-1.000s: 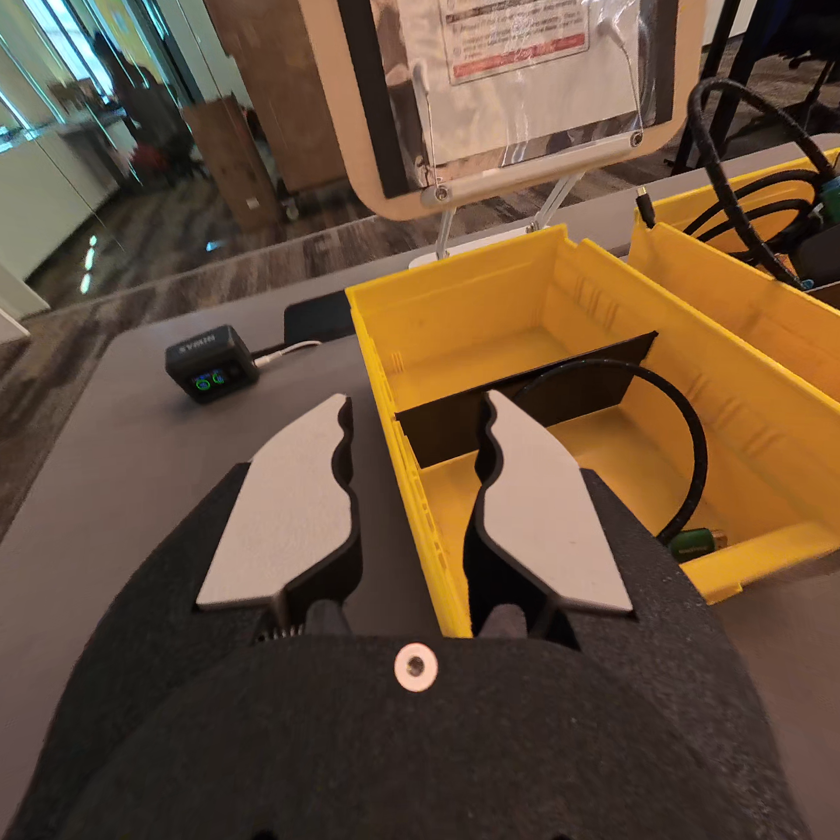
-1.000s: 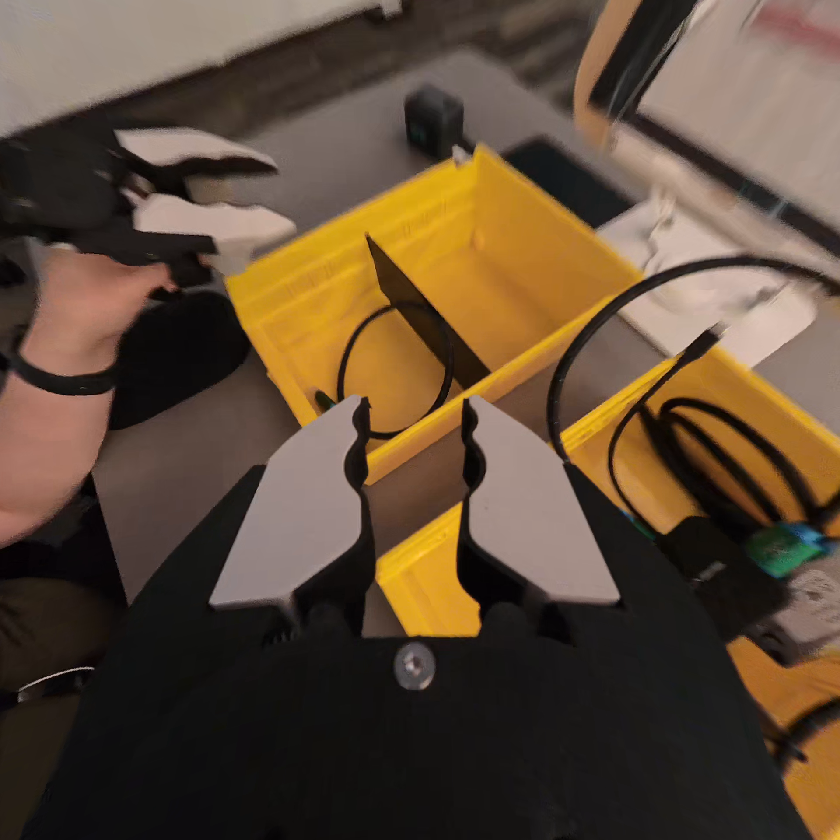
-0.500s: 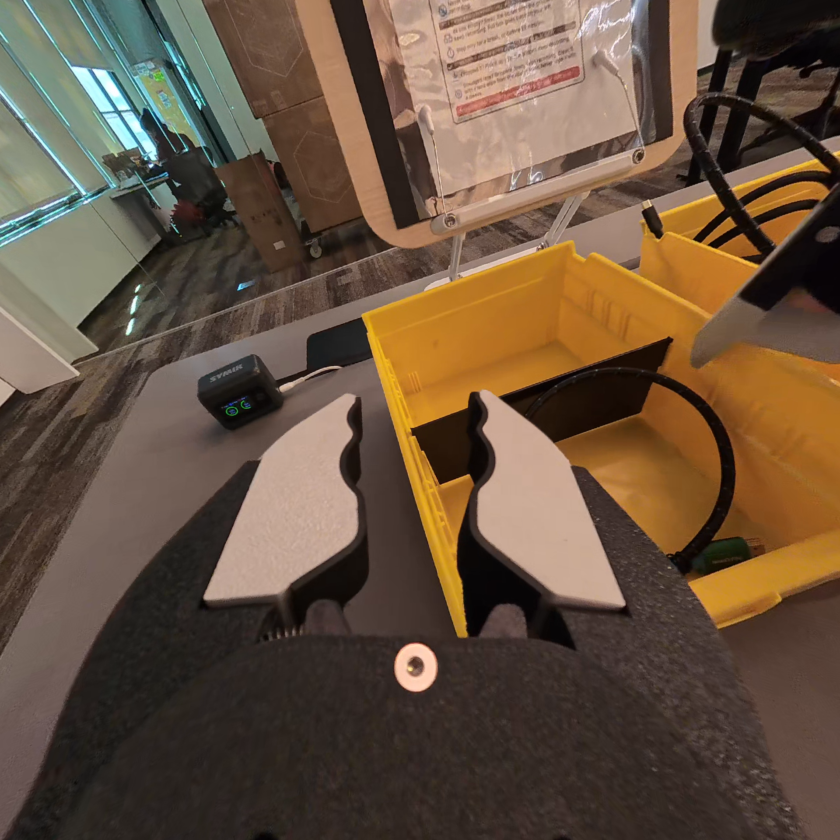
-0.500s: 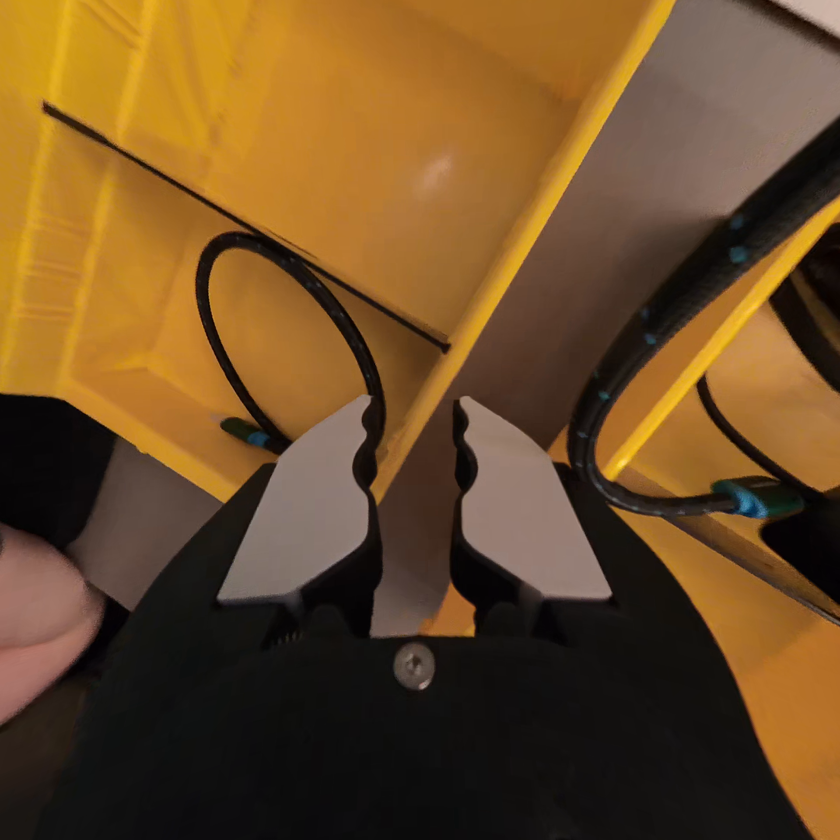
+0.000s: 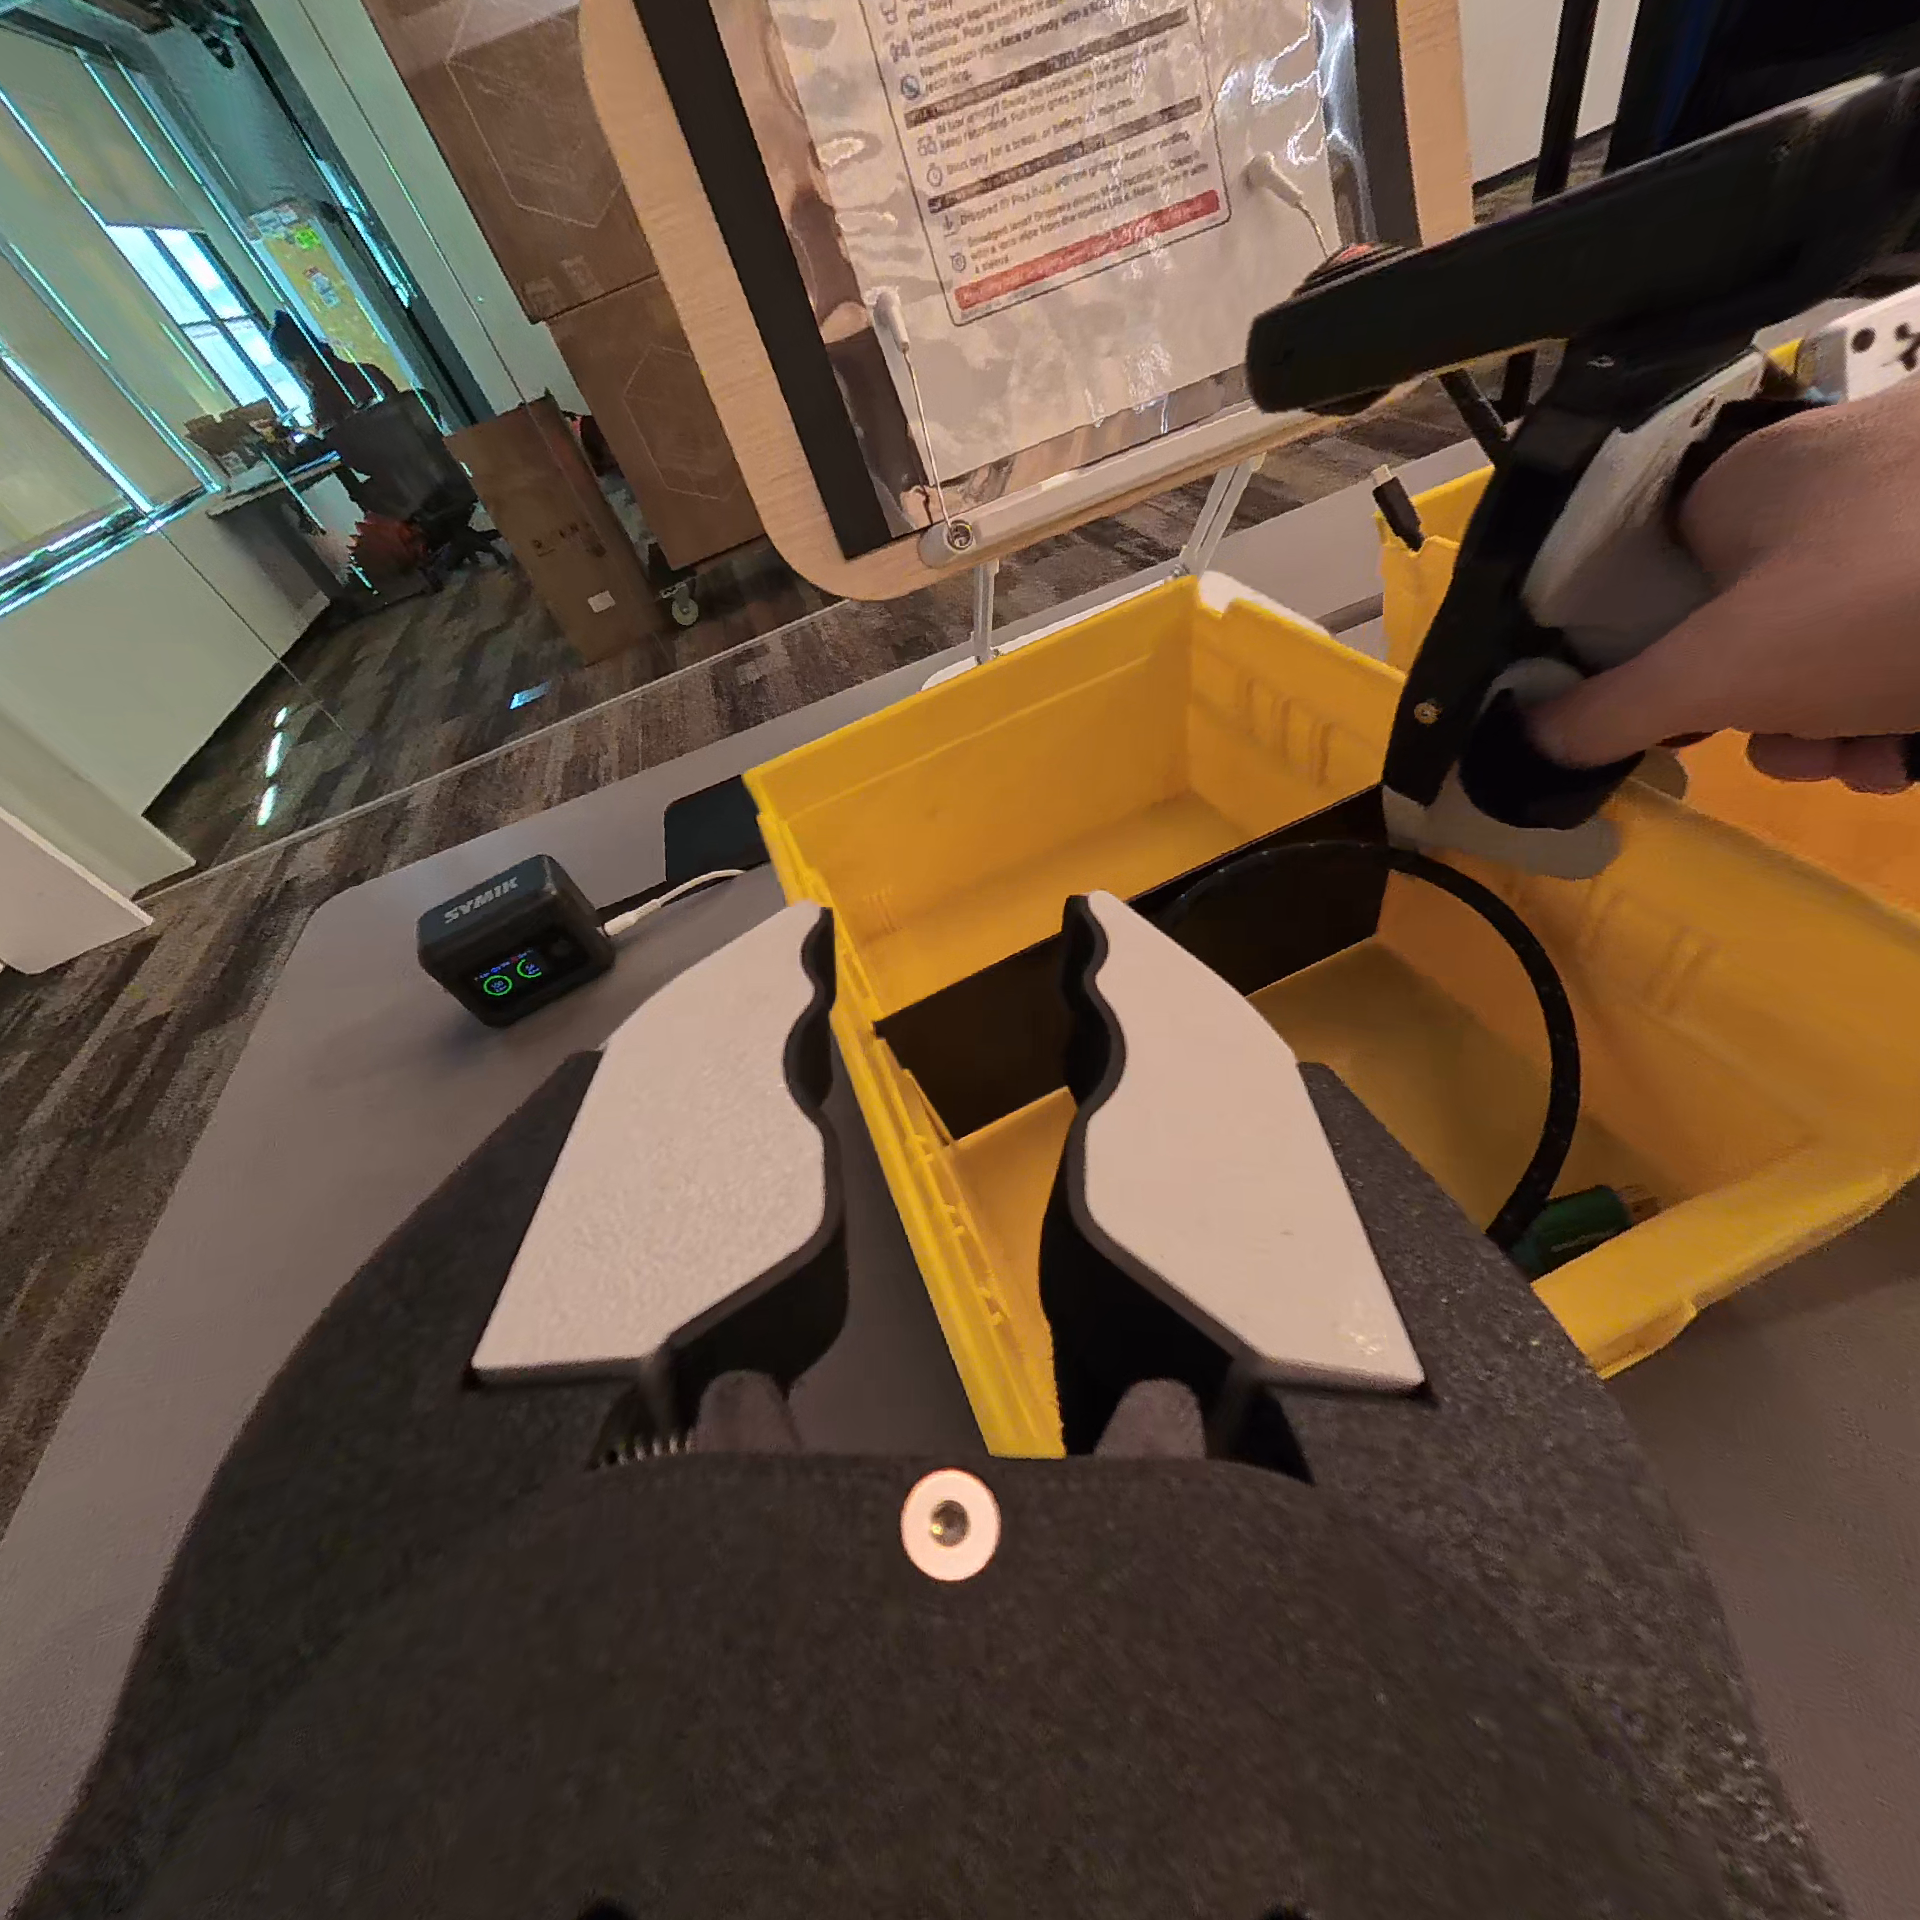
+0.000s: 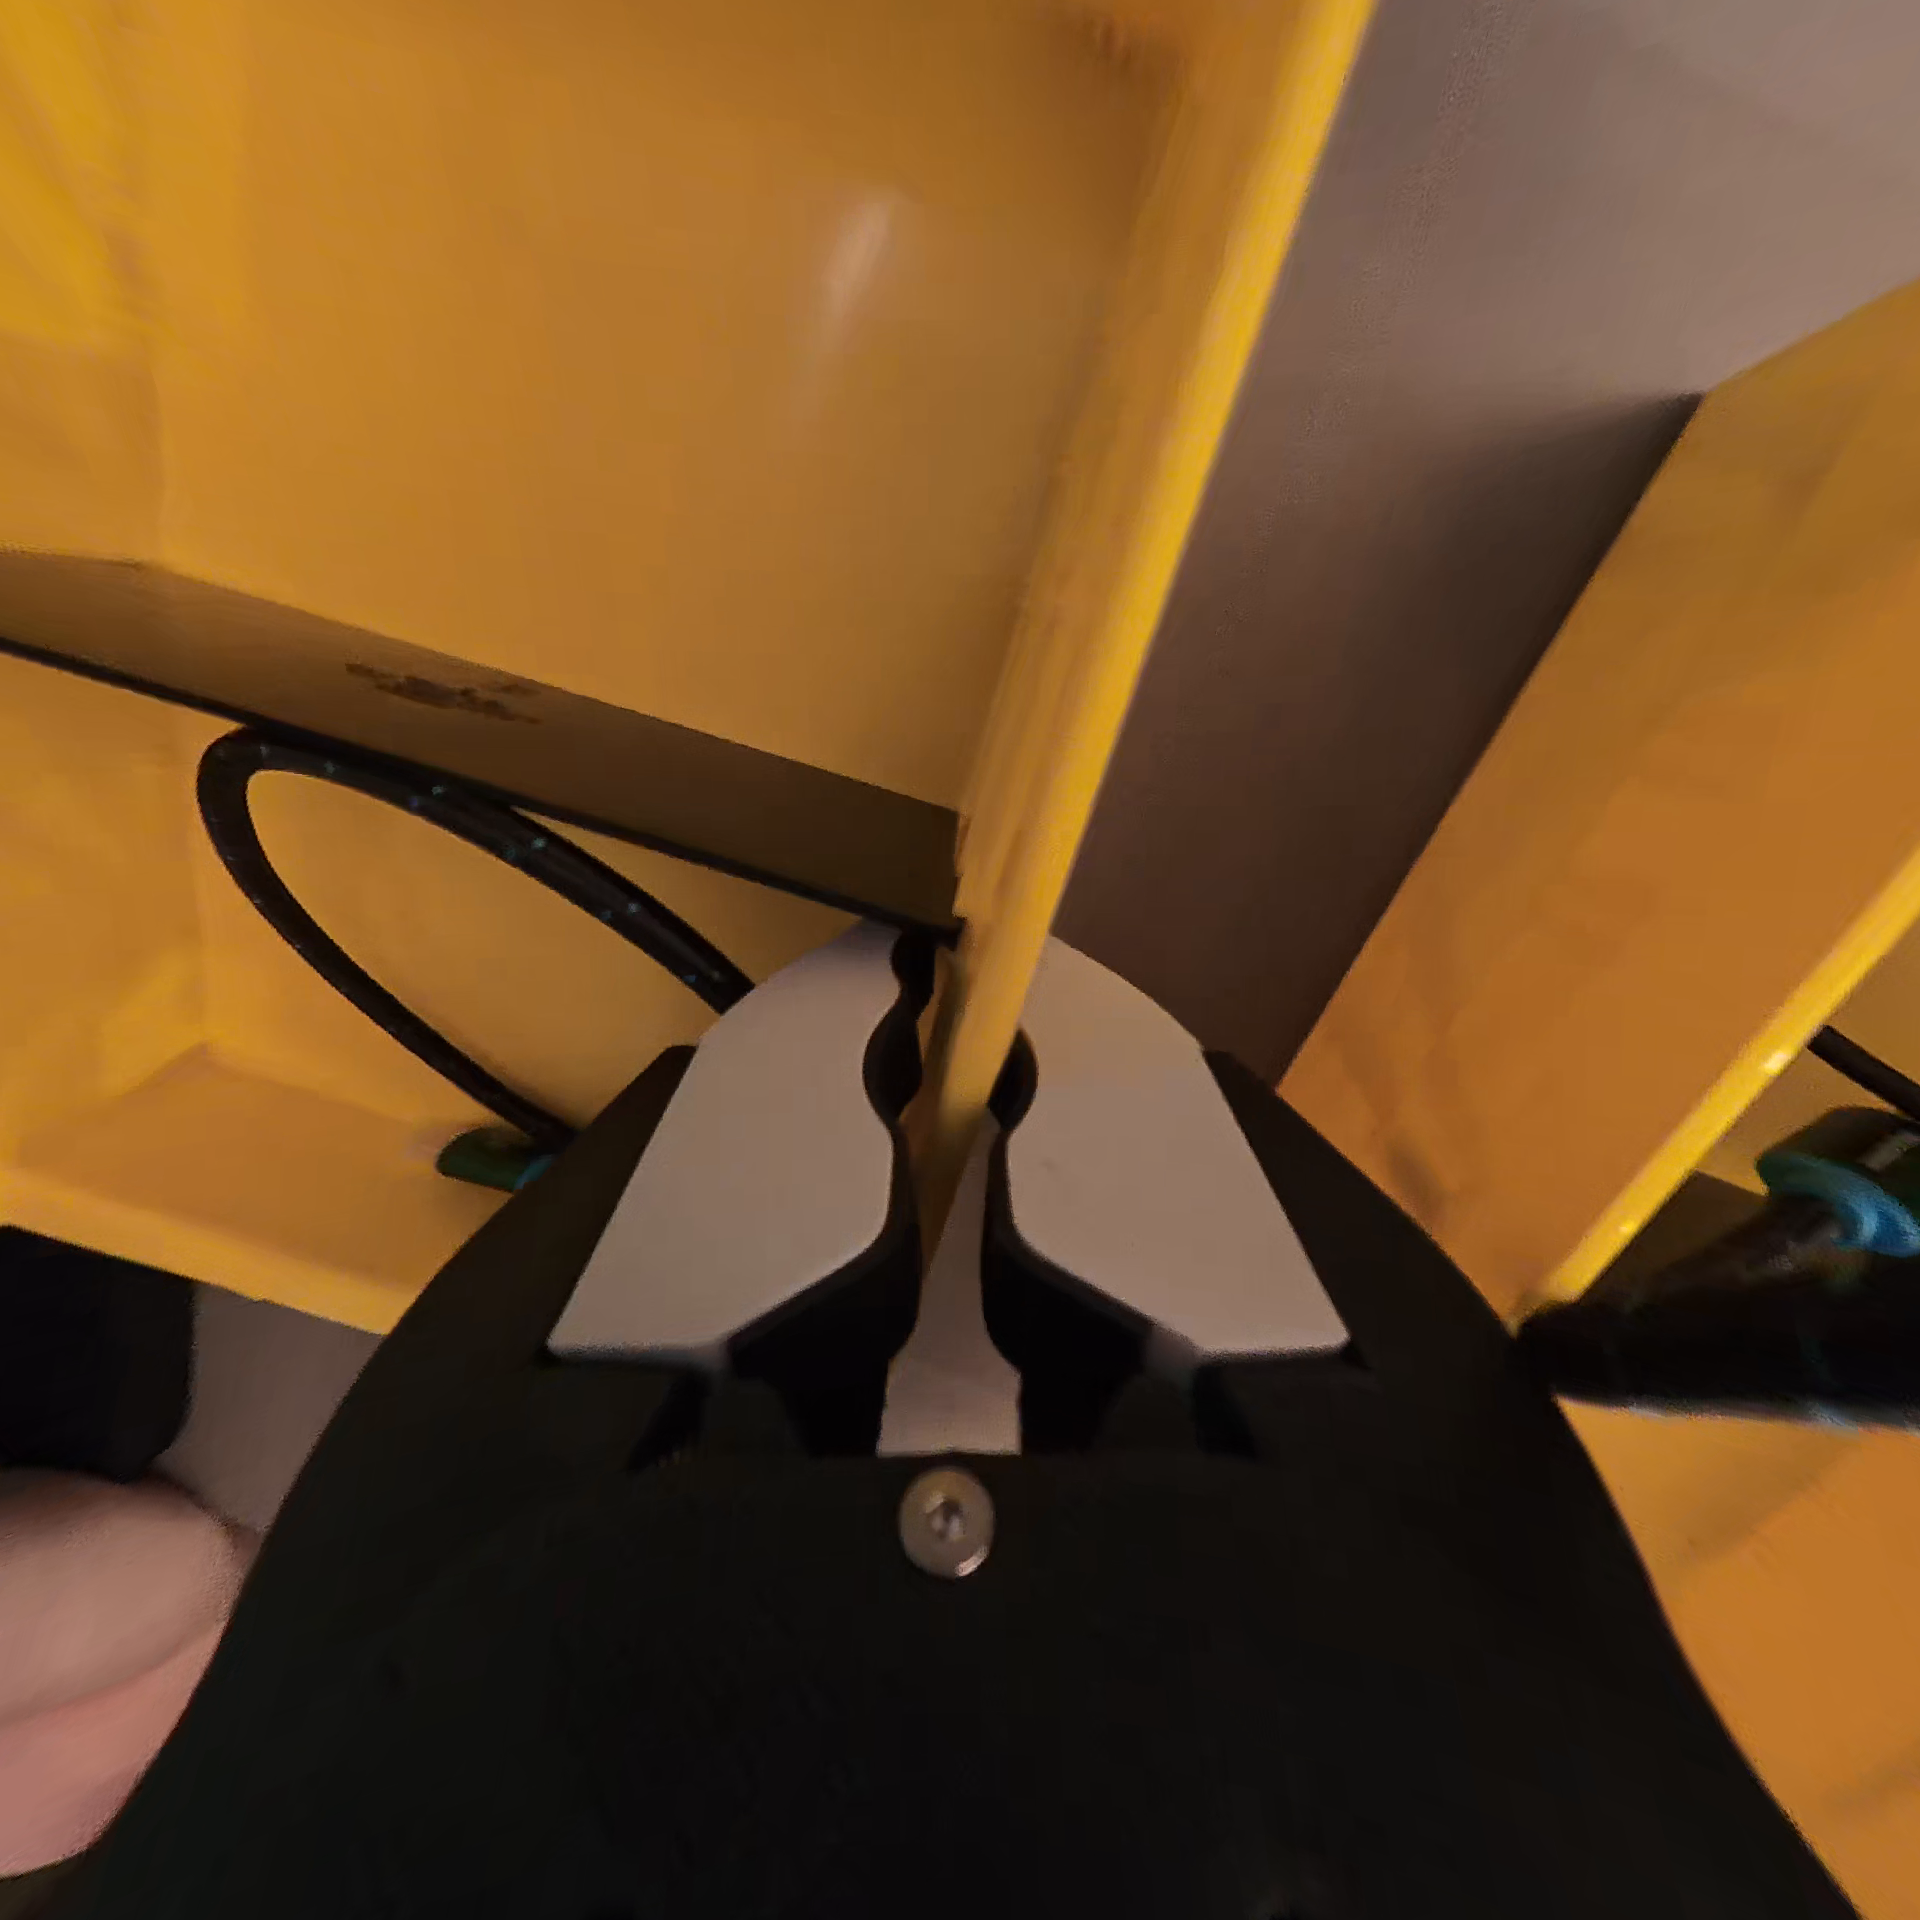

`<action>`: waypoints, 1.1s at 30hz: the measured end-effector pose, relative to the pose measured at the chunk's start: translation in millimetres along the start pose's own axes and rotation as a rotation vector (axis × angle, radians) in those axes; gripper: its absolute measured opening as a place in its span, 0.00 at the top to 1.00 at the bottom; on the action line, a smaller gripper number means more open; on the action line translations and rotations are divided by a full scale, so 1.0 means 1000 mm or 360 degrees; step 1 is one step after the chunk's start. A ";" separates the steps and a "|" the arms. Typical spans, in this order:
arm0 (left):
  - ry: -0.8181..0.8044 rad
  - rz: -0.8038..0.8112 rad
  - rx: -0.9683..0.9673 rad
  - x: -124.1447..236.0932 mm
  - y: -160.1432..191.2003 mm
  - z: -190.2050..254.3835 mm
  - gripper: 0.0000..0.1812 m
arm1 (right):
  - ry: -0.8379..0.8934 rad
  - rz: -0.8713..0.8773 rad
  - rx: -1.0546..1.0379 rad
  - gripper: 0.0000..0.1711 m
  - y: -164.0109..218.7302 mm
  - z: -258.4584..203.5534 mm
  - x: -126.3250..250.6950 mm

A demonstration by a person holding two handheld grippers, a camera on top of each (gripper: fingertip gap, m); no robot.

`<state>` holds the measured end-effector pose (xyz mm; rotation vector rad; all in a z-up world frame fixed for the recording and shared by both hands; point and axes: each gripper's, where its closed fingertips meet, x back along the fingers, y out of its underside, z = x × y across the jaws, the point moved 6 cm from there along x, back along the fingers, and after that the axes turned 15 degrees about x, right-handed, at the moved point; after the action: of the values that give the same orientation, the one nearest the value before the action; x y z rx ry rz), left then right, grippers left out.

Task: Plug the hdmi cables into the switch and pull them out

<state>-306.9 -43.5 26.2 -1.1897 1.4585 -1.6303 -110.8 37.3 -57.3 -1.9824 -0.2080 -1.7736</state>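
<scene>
Presently, the right gripper clamps the side wall of the divided yellow plastic bin; the left gripper hovers over the bin's opposite wall, jaws moderately apart and empty. The looped black braided HDMI cable lies inside the bin's near compartment. Risk: pulling could tip the bin, spilling the cable.

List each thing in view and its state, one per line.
Left tongs: open, empty.
Right tongs: shut on the bin wall.
Yellow bin: upright; far section empty.
Black cable: looped in near section, unplugged.
Small black device: screen lit.
</scene>
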 end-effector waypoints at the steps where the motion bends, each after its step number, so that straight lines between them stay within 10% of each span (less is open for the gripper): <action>1: -0.0010 0.0006 0.0000 0.000 0.000 -0.001 0.77 | -0.0043 -0.0006 -0.0023 0.96 -0.001 -0.001 0.000; 16: 0.0388 0.1032 0.1556 0.090 -0.027 -0.109 0.88 | -0.0073 -0.0365 0.0361 0.96 -0.013 -0.040 0.075; 25: 0.0577 0.0723 0.1717 0.059 -0.015 -0.100 0.85 | -0.0190 -0.0229 0.0251 0.97 0.025 0.029 0.220; 33: 0.0806 0.0182 0.1374 0.024 -0.012 -0.031 0.74 | -0.0089 0.0021 -0.0257 0.97 0.151 0.169 0.327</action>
<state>-343.0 -50.9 43.9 -0.2142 0.8527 -2.2229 153.3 -84.8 213.6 -2.1422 -0.0712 -1.7774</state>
